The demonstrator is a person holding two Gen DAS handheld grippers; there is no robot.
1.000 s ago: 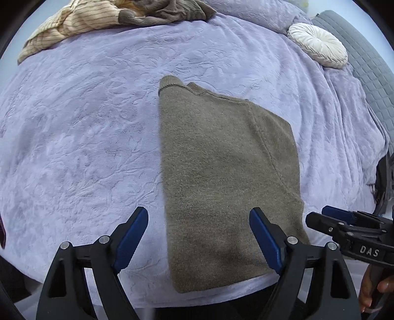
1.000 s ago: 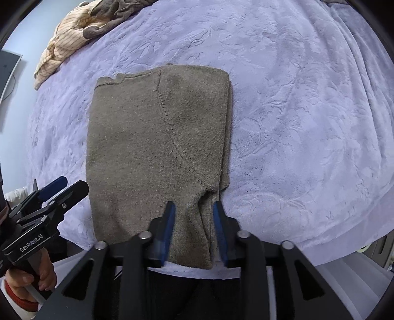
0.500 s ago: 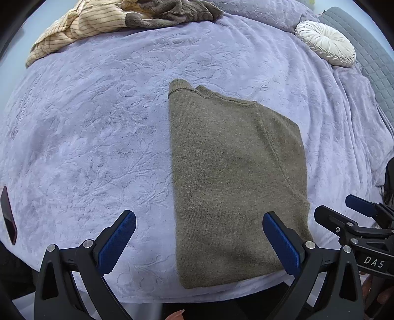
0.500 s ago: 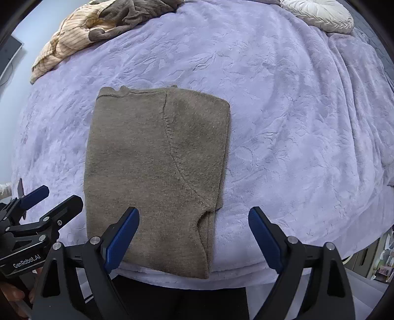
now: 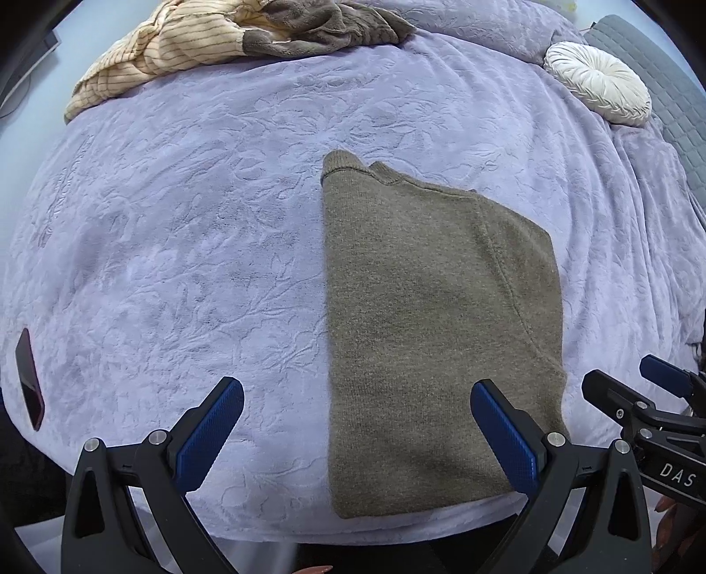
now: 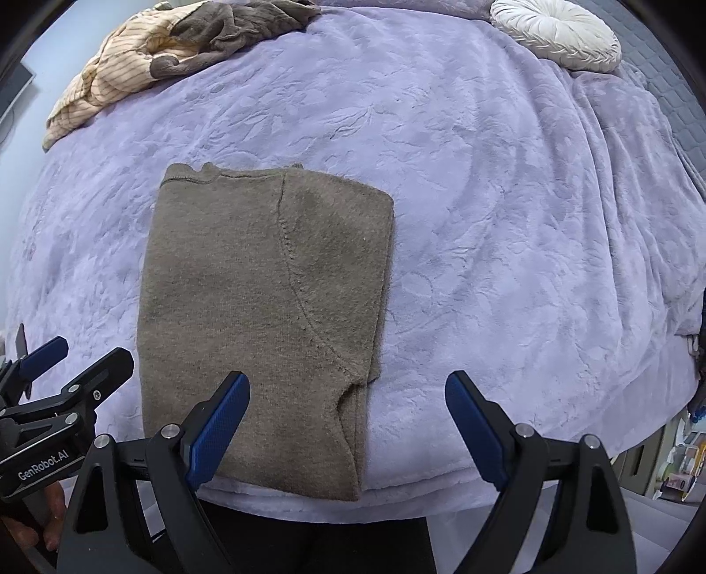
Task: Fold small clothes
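Left gripper (image 5: pixel 356 424): jaws spread wide, nothing between the pads, held above the near edge of the bed. Its right pad (image 5: pixel 503 435) sits over the sweater's near right part; its left pad (image 5: pixel 212 430) is over bare blanket.

Right gripper (image 6: pixel 347 417): jaws likewise wide apart and empty. Its left pad (image 6: pixel 218 430) overlaps the sweater's near edge; whether it touches the fabric cannot be told.

Sweater (image 5: pixel 437 335): olive-brown knit, folded into a long rectangle, lying flat on the blanket with its near end at the bed's edge. One sleeve is folded in over the right side; the collar end points away.

Blanket (image 5: pixel 198 229): lilac, embossed, covering the bed.

Far left corner: a heap of clothes (image 5: pixel 207 39), striped cream and grey-brown. Far right: a round white cushion (image 5: pixel 600 86). A dark phone (image 5: pixel 30 379) lies at the bed's left edge.
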